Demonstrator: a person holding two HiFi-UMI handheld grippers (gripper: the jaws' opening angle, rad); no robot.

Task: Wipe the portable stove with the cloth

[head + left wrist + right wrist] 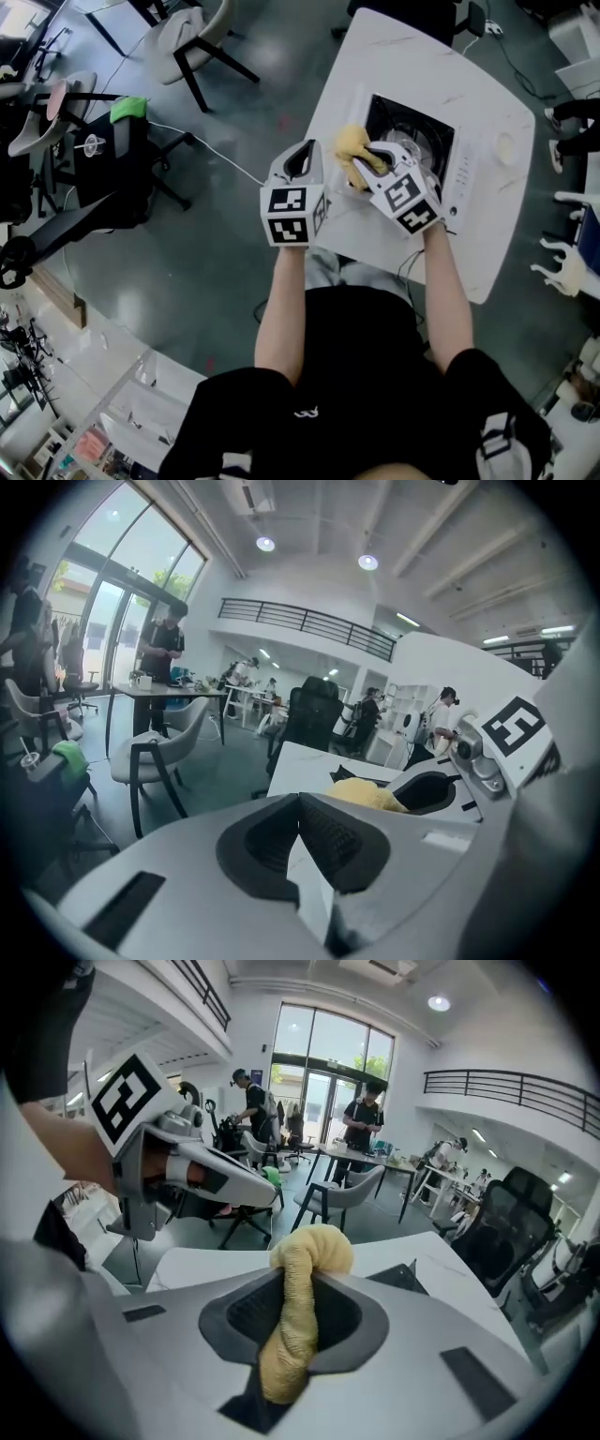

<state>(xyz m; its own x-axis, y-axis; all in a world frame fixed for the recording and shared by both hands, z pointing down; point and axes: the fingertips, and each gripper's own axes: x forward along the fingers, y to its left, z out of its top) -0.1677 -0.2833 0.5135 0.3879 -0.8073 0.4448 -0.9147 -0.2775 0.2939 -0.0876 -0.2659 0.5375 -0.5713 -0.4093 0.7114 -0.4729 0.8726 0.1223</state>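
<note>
Right claw grips yellow cloth at the portable stove.

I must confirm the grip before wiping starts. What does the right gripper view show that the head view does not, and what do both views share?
Only the right gripper view shows the grip itself: the right gripper has its tongs shut on a twisted strand of the yellow towelling cloth. It also shows people standing near tall windows. Only the head view shows the white portable stove whole, with its black top and round burner. Both show the cloth, the white table and the left gripper.
</note>
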